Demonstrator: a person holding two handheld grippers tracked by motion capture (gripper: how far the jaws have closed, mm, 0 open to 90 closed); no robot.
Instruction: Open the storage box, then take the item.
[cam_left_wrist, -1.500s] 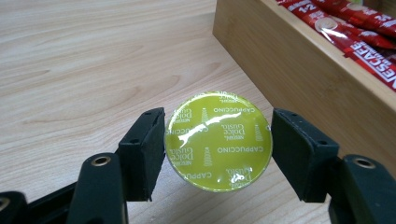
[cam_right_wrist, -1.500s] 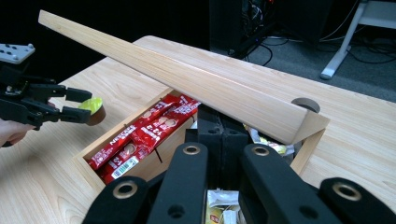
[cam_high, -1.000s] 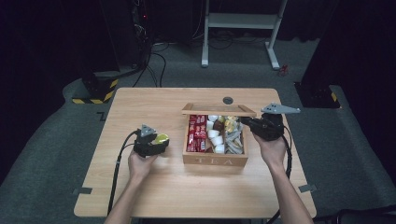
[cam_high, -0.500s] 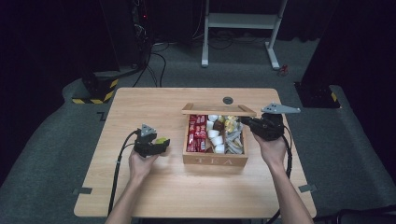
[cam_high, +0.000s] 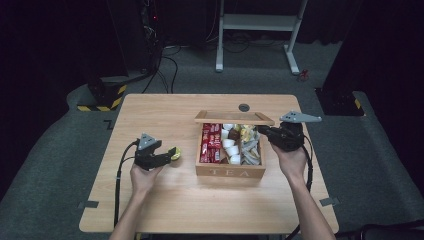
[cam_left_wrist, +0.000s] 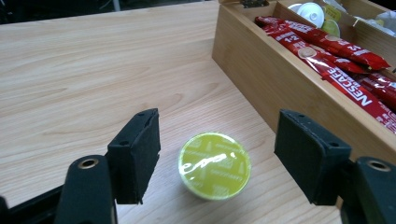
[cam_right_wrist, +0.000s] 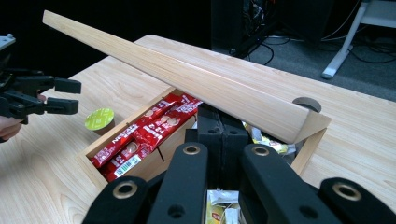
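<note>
Change: a second ago our left hand-held gripper (cam_high: 167, 155) pinches the green capsule (cam_left_wrist: 214, 165); now its jaws stand spread, one on each side of the capsule and clear of it, and the capsule sits on the worktop (cam_high: 150, 115) on its own.
Meaning: we judge the capsule to be taken out of the tea box (cam_high: 230, 172) and set down, so this release is done and the left gripper is free to draw off or fetch the next item.
Left gripper state: spread wide, holding nothing.
Right gripper state: our right hand-held gripper (cam_high: 264, 132) has its jaws pressed together at the right side of the box, under the raised lid (cam_right_wrist: 187, 79); we cannot tell whether they pinch anything.
Capsule place: just left of the box's left wall, near the box but apart from it, on bare wood.
Capsule look: a small round pod, foil top lime green and glossy with faint lettering, lying flat with the foil facing up, unharmed as far as we can see.
Box contents: red Nescafe sticks (cam_left_wrist: 336, 60) in the left compartment, white cups (cam_high: 229, 145) in the middle, mixed sachets (cam_high: 250, 147) at the right.
</note>
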